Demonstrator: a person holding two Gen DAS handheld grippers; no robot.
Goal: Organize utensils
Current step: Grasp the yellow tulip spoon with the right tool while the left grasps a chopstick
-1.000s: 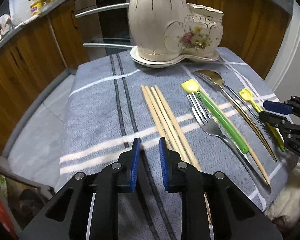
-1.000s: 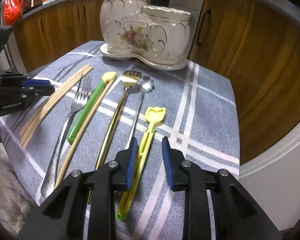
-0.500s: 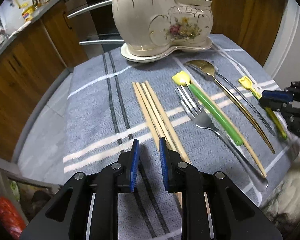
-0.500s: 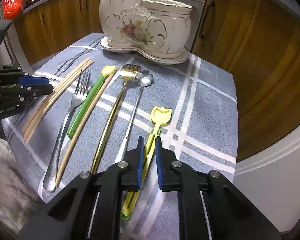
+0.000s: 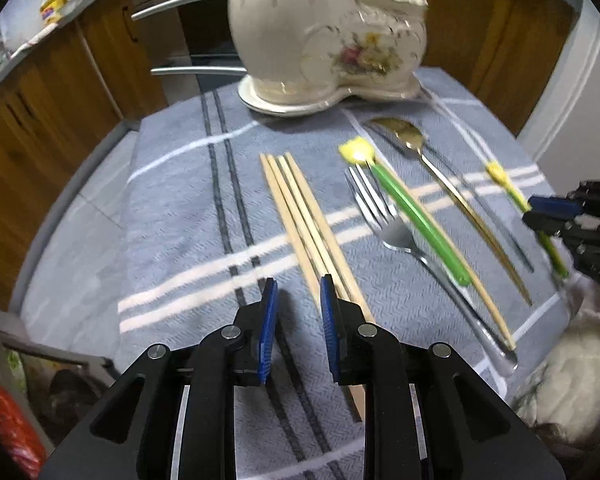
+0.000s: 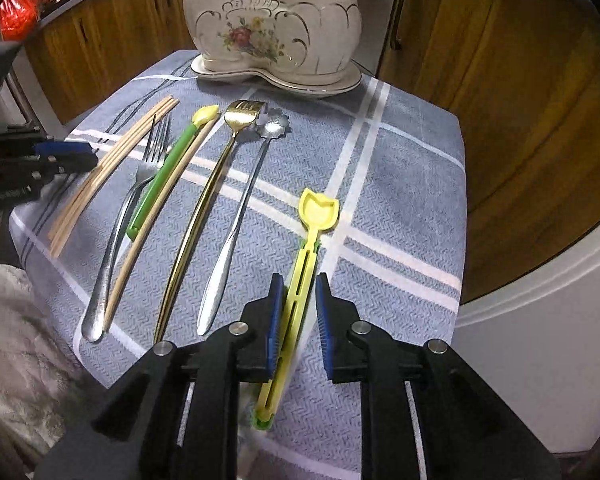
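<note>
Several wooden chopsticks (image 5: 300, 216) lie on the striped blue cloth (image 5: 172, 240), just right of my left gripper (image 5: 298, 284). Its jaws are opening and only cloth shows between them. Beside them lie a steel fork (image 5: 396, 236), a green-handled spoon (image 5: 416, 224) and a gold utensil (image 5: 452, 188). My right gripper (image 6: 299, 280) straddles the handle of a yellow spoon (image 6: 318, 208). Its jaws are opening: the handle leans on the left pad, and a gap shows at the right pad. A floral ceramic holder (image 6: 276, 28) stands at the far edge.
A flower-headed steel spoon (image 6: 240, 216) and a lone chopstick (image 6: 140, 248) also lie in the row. Wooden cabinets (image 6: 520, 100) ring the table, with a white wall (image 6: 540, 340) at right. A fluffy pale fabric (image 6: 12, 320) hangs at the near edge.
My right gripper closed on the yellow spoon's handle, then loosened, and the spoon has shifted slightly. My left gripper has tilted toward the holder and widened a little beside the chopsticks.
</note>
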